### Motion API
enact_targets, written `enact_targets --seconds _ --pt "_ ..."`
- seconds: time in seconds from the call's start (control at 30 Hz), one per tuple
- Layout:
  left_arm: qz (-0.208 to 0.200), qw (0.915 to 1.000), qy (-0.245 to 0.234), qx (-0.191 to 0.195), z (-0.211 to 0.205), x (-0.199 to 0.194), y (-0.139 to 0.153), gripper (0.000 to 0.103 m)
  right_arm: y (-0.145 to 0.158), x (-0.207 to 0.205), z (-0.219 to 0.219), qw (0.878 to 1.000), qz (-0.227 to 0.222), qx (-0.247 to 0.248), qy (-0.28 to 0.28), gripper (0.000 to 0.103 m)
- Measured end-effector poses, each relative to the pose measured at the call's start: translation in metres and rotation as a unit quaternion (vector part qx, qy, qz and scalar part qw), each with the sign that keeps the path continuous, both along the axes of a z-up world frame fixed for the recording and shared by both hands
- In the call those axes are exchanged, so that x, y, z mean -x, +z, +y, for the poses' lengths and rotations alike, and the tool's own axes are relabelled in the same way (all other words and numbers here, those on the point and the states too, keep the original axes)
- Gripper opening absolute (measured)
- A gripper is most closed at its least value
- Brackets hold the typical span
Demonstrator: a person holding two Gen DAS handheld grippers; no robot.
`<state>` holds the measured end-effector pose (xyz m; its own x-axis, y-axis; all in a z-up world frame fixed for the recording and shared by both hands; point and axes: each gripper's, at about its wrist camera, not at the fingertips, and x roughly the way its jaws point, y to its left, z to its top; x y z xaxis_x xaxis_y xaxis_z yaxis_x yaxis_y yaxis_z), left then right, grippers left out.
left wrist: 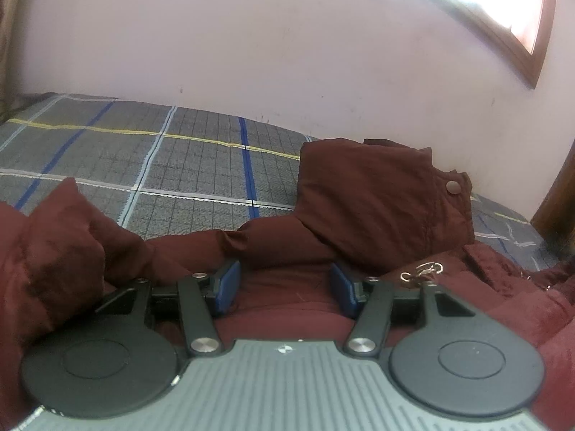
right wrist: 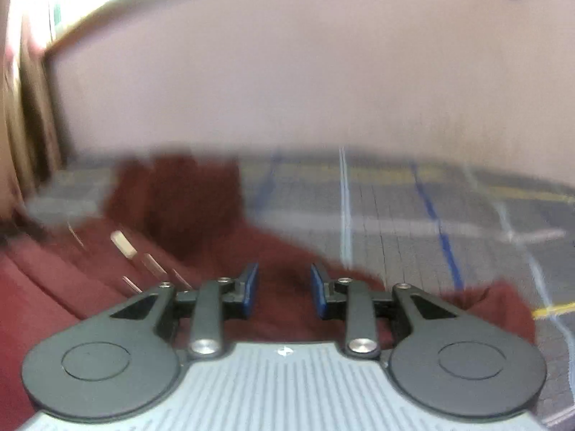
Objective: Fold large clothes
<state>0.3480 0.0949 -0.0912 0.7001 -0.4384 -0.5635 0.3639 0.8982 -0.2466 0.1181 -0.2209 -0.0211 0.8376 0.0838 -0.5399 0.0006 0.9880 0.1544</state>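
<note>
While the left gripper (left wrist: 285, 287) sits low over the jacket (left wrist: 381, 197), its blue fingers (left wrist: 227, 285) are spread wide with maroon cloth lying between them but not pinched. Jacket lies on the bed (left wrist: 143, 158), bunched along the near edge in the left view; one thick folded part stands up toward the far right of the bed, close to the wall (left wrist: 251, 54), and carries a round snap (left wrist: 453, 186). A second lump of the jacket rises at the near left. A small metal zip pull (left wrist: 424, 271) rests on the cloth just beside the right finger of the left gripper. Bed cover is grey check with blue, white and yellow lines. A wood-framed window (left wrist: 532, 25) shows at upper right of the left view. Right view is strongly blurred. Right gripper (right wrist: 284, 289) has its fingers (right wrist: 249, 289) apart, gap narrower than on the left, maroon cloth under and between them; contact with the cloth cannot be told. In that view the jacket (right wrist: 187, 197) spreads from the near left of the bed (right wrist: 413, 215) toward its middle, with pale streaks on it at left, too smeared to identify. Bare bed cover fills the right side, up to the far wall (right wrist: 287, 72).
</note>
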Motion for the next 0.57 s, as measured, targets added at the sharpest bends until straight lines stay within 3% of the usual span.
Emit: enact_targets --seconds 0.1,0.2,0.33,0.43,0.5,0.57 --pt "-0.001 1.0000 0.001 0.000 0.000 0.001 0.001 0.058 0.046 0.011 0.035 0.997 -0.068 -0.023 0.024 0.030" --pt "-0.002 1.0000 0.002 -0.001 0.000 0.002 0.001 0.058 0.063 -0.004 0.079 0.994 -0.081 -0.063 0.045 0.030" --pt "-0.004 1.0000 0.004 -0.003 -0.001 0.004 0.002 0.059 0.042 -0.038 0.119 0.995 -0.066 -0.079 -0.017 0.031" --pt "-0.004 1.0000 0.002 -0.002 0.001 0.003 0.002 0.058 0.026 -0.051 0.127 0.985 -0.088 -0.128 -0.070 0.031" --pt "-0.006 1.0000 0.002 -0.003 0.001 0.004 0.002 0.058 0.022 -0.057 0.128 0.979 -0.106 -0.151 -0.086 0.038" --pt "-0.007 1.0000 0.004 -0.001 0.002 0.004 0.003 0.058 0.014 -0.065 0.129 0.979 -0.114 -0.144 -0.094 0.056"
